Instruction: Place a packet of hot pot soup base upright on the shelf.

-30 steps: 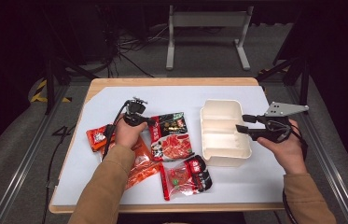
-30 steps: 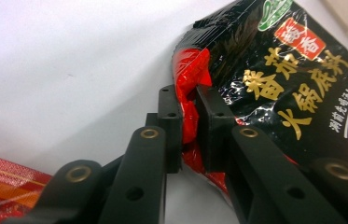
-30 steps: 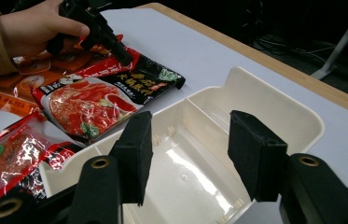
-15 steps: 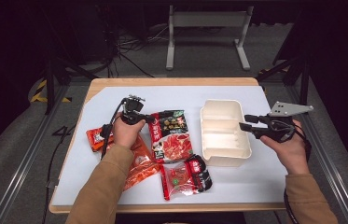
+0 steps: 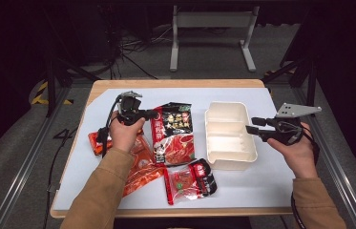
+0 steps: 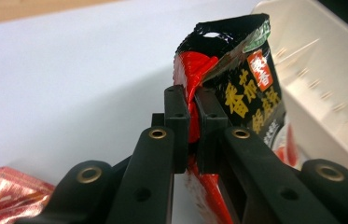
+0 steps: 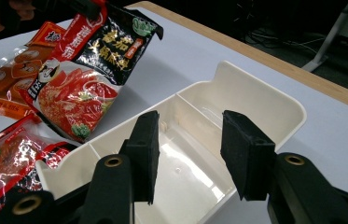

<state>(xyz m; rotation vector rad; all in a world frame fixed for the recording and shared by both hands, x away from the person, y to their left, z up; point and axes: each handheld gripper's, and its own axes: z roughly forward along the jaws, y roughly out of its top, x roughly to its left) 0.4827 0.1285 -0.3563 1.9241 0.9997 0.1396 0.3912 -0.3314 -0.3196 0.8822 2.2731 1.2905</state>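
- Two grippers work over a white table point(image 5: 94, 191).
- Left gripper point(image 5: 152, 114), jaws clamped on the edge of the black-and-red pouch point(image 5: 173, 133); the pouch is pinched between the pads and hangs tilted just left of the tray point(image 5: 229, 160).
- Right gripper point(image 5: 248, 125), jaws about half apart with nothing between them, hovers at the tray's right rim.
- Other packets: a small red one point(image 5: 190, 180) in front of the tray, orange ones point(image 5: 142, 164) under the left hand.

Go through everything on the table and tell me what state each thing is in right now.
Black-and-red packet: pinched at its edge, partly lifted.
Left gripper: shut on the packet.
Right gripper: open, holding nothing.
White bin: upright, empty.
Small red packet: lying flat.
Orange packets: lying flat.
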